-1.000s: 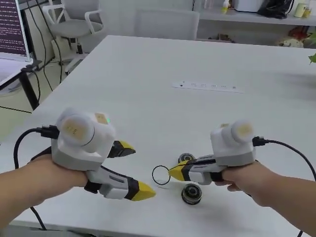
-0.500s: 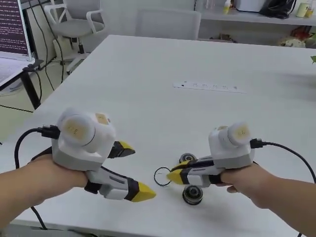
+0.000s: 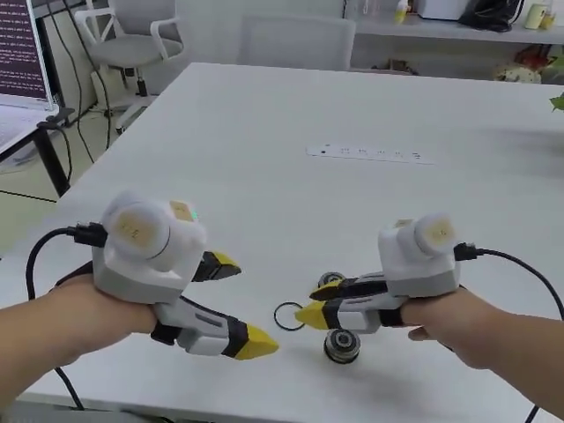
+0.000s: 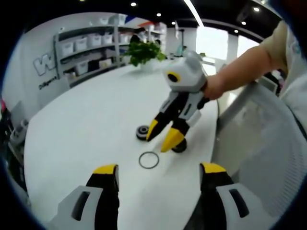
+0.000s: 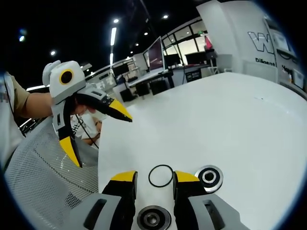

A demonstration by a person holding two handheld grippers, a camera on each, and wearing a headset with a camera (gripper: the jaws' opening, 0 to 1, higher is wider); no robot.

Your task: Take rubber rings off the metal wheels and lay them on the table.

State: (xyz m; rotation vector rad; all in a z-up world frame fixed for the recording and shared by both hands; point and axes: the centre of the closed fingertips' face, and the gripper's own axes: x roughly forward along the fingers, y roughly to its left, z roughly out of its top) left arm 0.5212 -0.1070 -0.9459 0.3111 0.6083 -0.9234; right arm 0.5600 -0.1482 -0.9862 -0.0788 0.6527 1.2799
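Two wheels (image 3: 342, 345) (image 3: 332, 280), one ring (image 3: 286, 316) on table (image 3: 291, 203), chair (image 3: 132, 40) beyond; L gripper (image 3: 244, 304) fingers (image 4: 106, 175) spread, R gripper (image 3: 318, 302) fingers (image 5: 125, 177) apart.

The left gripper (image 3: 245, 304) and right gripper (image 3: 315, 302) share a pale grey rounded body, black jaws with yellow tips and a round cream disc (image 3: 132, 231) on top. A black cable (image 3: 84, 234) leaves the back of each. A small green light (image 3: 191, 214) glows on the left one. The person wears a beige short sleeve (image 4: 283, 36).

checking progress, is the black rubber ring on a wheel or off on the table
Off. The rubber ring lies flat on the table, apart from both metal wheels, at the tips of the right gripper.
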